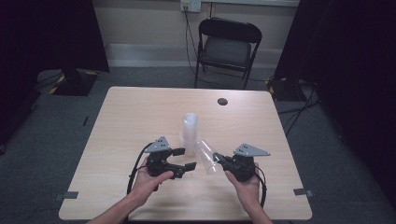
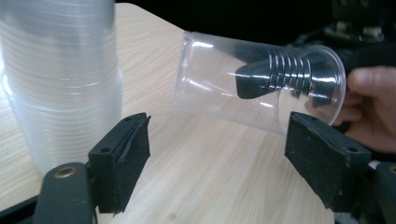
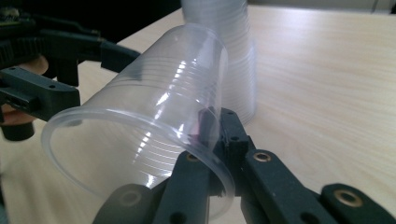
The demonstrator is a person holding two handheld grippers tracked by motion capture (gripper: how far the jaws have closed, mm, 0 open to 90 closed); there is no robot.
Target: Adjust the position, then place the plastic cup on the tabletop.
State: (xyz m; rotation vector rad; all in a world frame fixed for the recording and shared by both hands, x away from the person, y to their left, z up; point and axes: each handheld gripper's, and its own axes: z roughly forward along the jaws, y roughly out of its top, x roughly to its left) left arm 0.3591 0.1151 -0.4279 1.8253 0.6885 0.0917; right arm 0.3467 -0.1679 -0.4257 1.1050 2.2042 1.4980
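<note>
Left side of the table: the left gripper sits in the person's left hand, pointing toward the middle. Its 2 jaws stand apart with nothing between the pads; in the left gripper view the bare wooden surface lies between them.

Centre: a stack of clear cups stands upright on the table, just beyond the left gripper's jaws. In the left gripper view the stack rises at the left edge, close to the left-hand jaw, and is the nearest obstruction on that side.

Right of centre: 1 clear plastic cup is held off the table, tilted nearly on its side, base toward the stack and mouth toward the right gripper. That gripper's jaws are clamped together on the cup's rim wall, 1 jaw inside the mouth and 1 outside, as the right gripper view shows. The cup lies between the 2 grippers, near the stack; whether it touches the stack cannot be told.

Far side: a dark round spot marks the tabletop, and a black folding chair stands behind the table, well apart.
</note>
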